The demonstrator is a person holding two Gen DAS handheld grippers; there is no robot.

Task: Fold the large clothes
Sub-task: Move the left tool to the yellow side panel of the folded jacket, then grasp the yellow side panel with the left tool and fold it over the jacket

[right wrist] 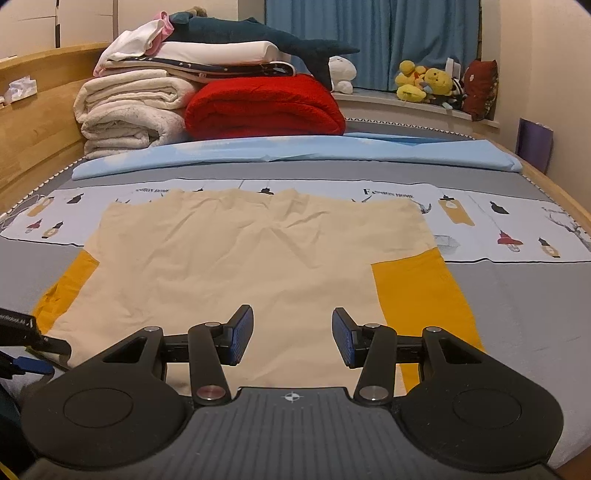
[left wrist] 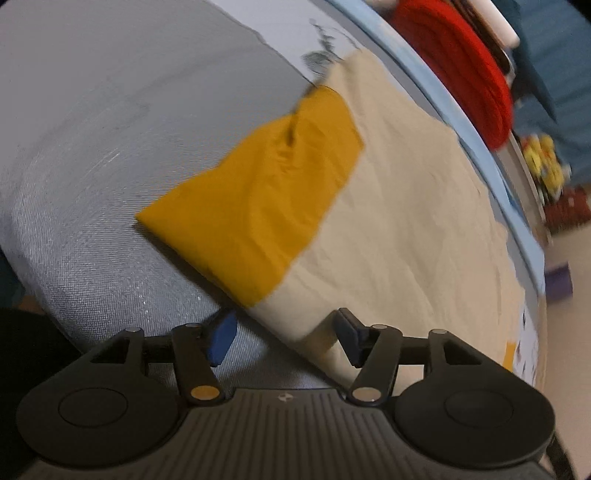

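Note:
A cream T-shirt (right wrist: 258,258) with yellow sleeves lies spread flat on the grey bed cover (right wrist: 517,314). My right gripper (right wrist: 292,321) hovers open over the shirt's near part, between the two sleeves, with nothing in its jaws. The right sleeve (right wrist: 421,295) lies just to its right. My left gripper (left wrist: 285,326) is open and tilted down over the shirt (left wrist: 406,221), at its near edge just below the left sleeve (left wrist: 258,199). The cloth edge runs under the gap and the pads (left wrist: 221,336) do not press it. In the right wrist view the left gripper (right wrist: 44,354) shows at the lower left.
At the far end of the bed stand a folded red blanket (right wrist: 266,107), a stack of white towels (right wrist: 129,110) and a plush shark (right wrist: 258,33). A light blue folded sheet (right wrist: 295,151) crosses the bed. Plush toys (right wrist: 424,83) sit on the sill. A wooden bed frame (right wrist: 37,129) runs along the left.

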